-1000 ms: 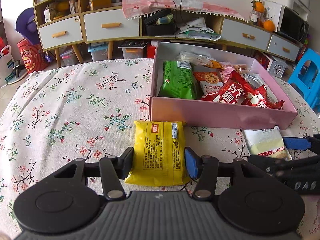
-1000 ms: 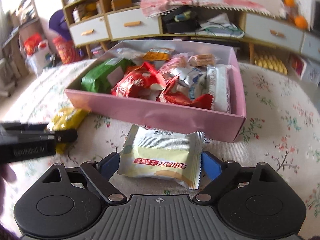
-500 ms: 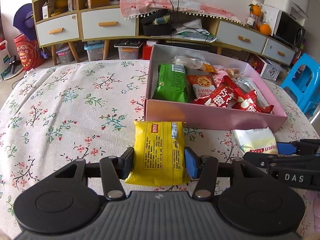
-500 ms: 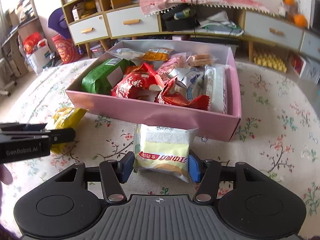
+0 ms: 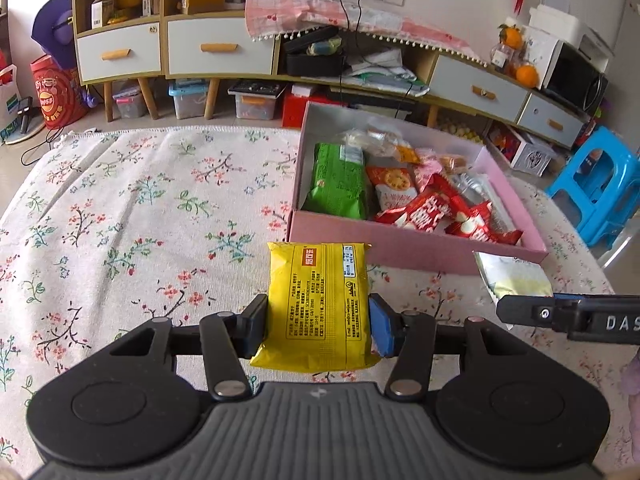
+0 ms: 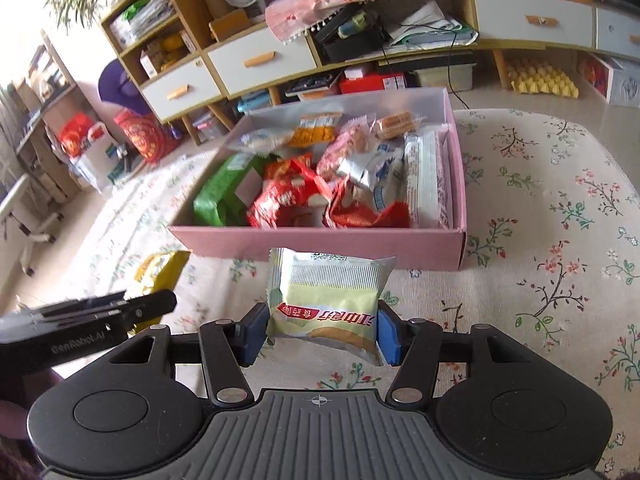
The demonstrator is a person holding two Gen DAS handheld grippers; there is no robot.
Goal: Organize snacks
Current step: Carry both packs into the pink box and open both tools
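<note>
- Yellow pack: soft, light foil pillow, likely slippery; clamped at mid-sides by the left gripper, over the cloth, at 7 o'clock from the box.
- Pale pack: puffy, crushable, light; right gripper pinches its side edges, just at 6 o'clock of the box wall.
- Hold judgement: keep both at mid-sides, gently; squeezing risks breaking the contents.
- Box: pink, open, crowded with snacks; the freest-looking spot is hard to tell.
</note>
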